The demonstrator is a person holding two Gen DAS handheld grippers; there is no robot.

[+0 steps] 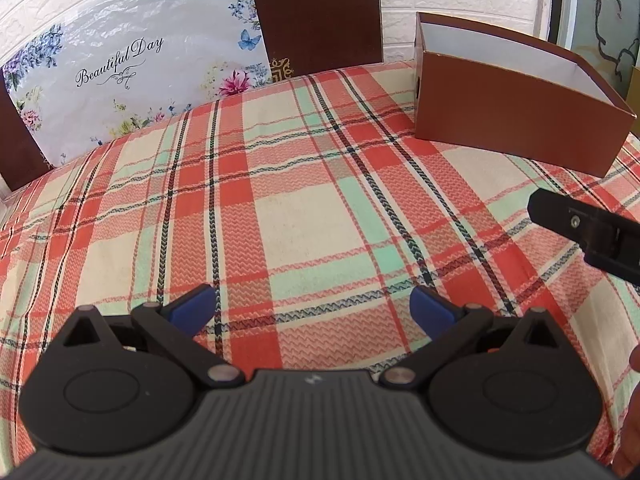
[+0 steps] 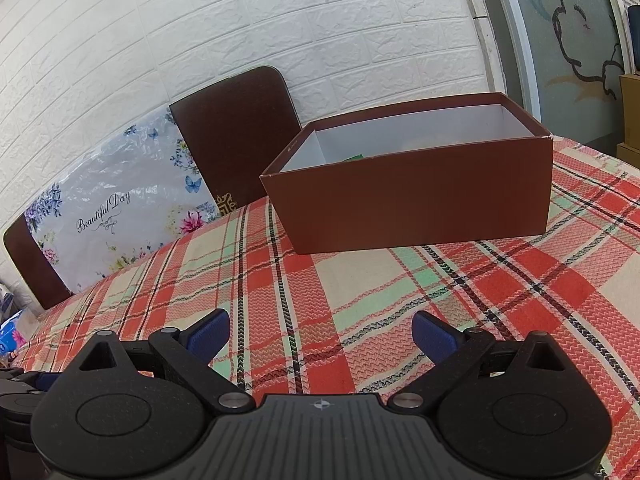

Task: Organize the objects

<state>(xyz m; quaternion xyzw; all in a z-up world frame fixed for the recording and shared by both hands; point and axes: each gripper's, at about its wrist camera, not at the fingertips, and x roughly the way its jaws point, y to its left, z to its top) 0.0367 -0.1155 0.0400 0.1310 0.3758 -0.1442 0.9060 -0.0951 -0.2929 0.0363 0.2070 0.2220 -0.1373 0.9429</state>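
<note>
A brown open-topped box [image 1: 520,120] with a white inside stands on the plaid cloth at the far right of the left wrist view. In the right wrist view the same box [image 2: 420,200] lies straight ahead, and a bit of something green [image 2: 354,157] shows over its near wall. My left gripper [image 1: 312,308] hovers open over bare cloth with nothing between its blue pads. My right gripper [image 2: 320,334] is also open and holds nothing, a short way in front of the box. The right gripper's black body [image 1: 584,228] pokes in at the right of the left wrist view.
A plaid red, cream and green tablecloth [image 1: 304,220] covers the table. Behind the far edge stand two dark brown chair backs [image 2: 236,136], with a floral plastic bag [image 1: 132,72] reading "Beautiful Day" leaning between them. A white brick wall [image 2: 280,20] rises behind.
</note>
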